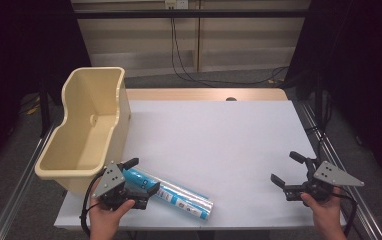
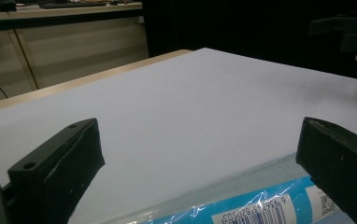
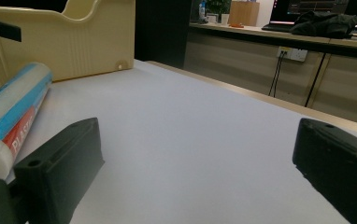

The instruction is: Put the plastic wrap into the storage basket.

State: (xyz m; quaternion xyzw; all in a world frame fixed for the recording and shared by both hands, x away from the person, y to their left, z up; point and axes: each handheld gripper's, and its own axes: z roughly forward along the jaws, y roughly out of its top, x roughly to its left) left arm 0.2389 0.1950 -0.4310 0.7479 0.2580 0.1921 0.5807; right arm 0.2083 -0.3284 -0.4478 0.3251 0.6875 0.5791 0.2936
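Observation:
A roll of clear plastic wrap with a blue label [image 1: 179, 196] lies on the white table top [image 1: 214, 140] near the front left. My left gripper [image 1: 140, 175] is open and straddles the roll's left end. In the left gripper view the roll [image 2: 242, 205] lies low between the spread jaws of the left gripper [image 2: 200, 135], touching neither. My right gripper [image 1: 284, 167] stands open above the table at the front right with nothing between its jaws. The right gripper view looks past its open gripper [image 3: 195, 135] at the roll [image 3: 13, 107] to the left.
A cream plastic bin [image 1: 86, 120] stands on the table's left edge, just behind the left gripper, and appears in the right gripper view as the bin [image 3: 74, 42]. Wooden table edge [image 1: 204, 94] runs along the back. Cables [image 1: 189, 70] hang to the floor beyond.

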